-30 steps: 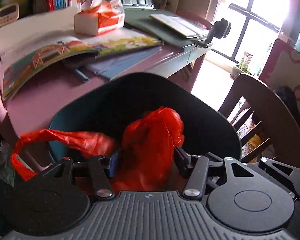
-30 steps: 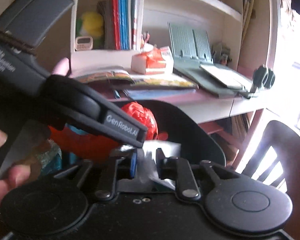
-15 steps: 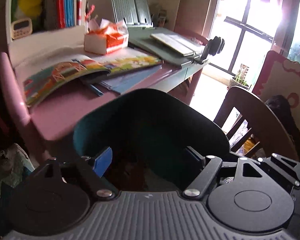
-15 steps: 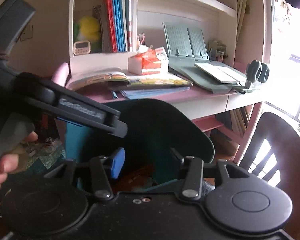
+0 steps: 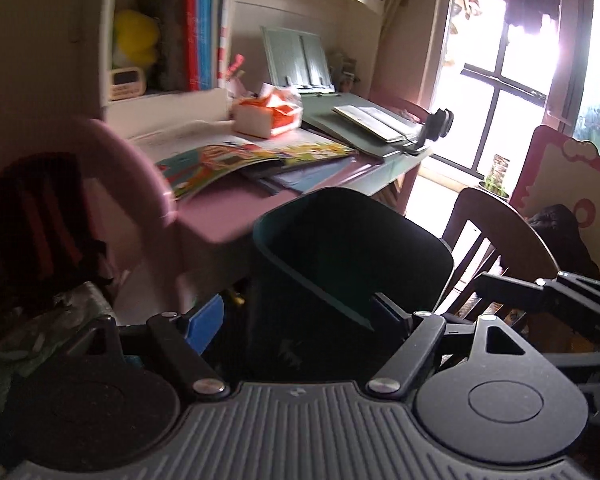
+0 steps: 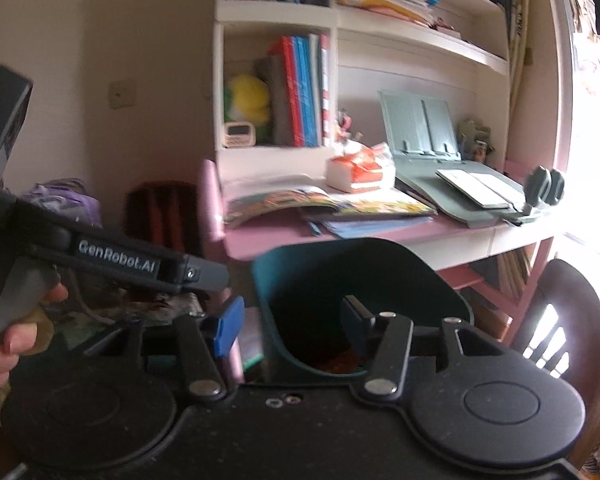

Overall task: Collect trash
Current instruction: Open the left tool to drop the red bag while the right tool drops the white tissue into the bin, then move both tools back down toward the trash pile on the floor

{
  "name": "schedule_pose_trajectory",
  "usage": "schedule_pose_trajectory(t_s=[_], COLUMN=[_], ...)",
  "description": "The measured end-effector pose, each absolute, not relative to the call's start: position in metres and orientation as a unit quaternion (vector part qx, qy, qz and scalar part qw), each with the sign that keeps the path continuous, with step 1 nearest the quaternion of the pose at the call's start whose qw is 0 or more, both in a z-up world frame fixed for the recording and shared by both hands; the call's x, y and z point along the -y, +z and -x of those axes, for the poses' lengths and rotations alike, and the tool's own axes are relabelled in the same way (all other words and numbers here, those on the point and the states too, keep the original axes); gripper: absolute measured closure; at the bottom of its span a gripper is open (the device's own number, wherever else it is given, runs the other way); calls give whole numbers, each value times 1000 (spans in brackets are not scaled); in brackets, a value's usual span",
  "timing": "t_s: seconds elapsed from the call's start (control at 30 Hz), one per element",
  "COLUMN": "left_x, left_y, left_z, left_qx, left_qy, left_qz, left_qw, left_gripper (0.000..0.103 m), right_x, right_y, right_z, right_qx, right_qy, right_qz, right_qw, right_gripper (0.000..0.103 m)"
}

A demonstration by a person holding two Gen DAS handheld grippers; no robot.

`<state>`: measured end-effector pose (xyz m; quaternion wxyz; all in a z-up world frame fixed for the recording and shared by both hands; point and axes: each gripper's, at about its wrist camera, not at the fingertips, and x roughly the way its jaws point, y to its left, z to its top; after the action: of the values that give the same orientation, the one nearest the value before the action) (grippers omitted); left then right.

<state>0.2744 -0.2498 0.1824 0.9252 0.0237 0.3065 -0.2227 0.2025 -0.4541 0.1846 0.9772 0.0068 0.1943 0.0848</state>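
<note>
The left gripper (image 5: pixel 296 316) stands wide open with nothing between its fingers, pointing over the near rim of a dark teal trash bin (image 5: pixel 340 248). Behind the bin, a pink desk (image 5: pixel 220 216) holds an open picture book (image 5: pixel 252 156) and a tissue pack (image 5: pixel 268 114). A dark wooden chair (image 5: pixel 496 220) stands right of the bin.

Bin (image 6: pixel 300 280) before desk (image 6: pixel 260 244), chair (image 6: pixel 572 320) right (books (image 6: pixel 320 200) on desk)

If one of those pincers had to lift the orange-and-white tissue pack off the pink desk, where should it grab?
Probably across the tissue pack's two long flat sides, low on the white block, coming from the desk's front edge. The top is loose, crumpled orange wrapper that would likely slip or tear, while the sides look firm. The shelf unit behind blocks the back.
</note>
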Motion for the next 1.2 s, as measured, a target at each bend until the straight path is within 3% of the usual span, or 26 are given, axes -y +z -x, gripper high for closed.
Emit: schedule_pose_trajectory(t_s=[0.27, 0.67, 0.87, 1.0, 1.2], left_x=[172, 42, -16, -49, -92], left_y=[173, 113, 53, -1, -97], left_z=[-223, -169, -163, -170, -200], left_qx=[-298, -330, -353, -382, -431], left_qy=[-186, -113, -59, -18, 45], left_qz=[-19, 29, 54, 70, 91], left_qw=[936, 937, 932, 922, 897], left_gripper=[23, 18, 15, 3, 3], right_x=[401, 305, 253, 219, 173], right_y=[180, 120, 56, 3, -81], right_z=[-173, -164, -178, -194, -227], right_qx=[-192, -225, -272, -305, -356], right_qy=[139, 266, 308, 315, 311], right_qz=[-11, -43, -46, -25, 19], right_qw=[971, 936, 910, 899, 881], right_gripper=[47, 43, 41, 40, 39])
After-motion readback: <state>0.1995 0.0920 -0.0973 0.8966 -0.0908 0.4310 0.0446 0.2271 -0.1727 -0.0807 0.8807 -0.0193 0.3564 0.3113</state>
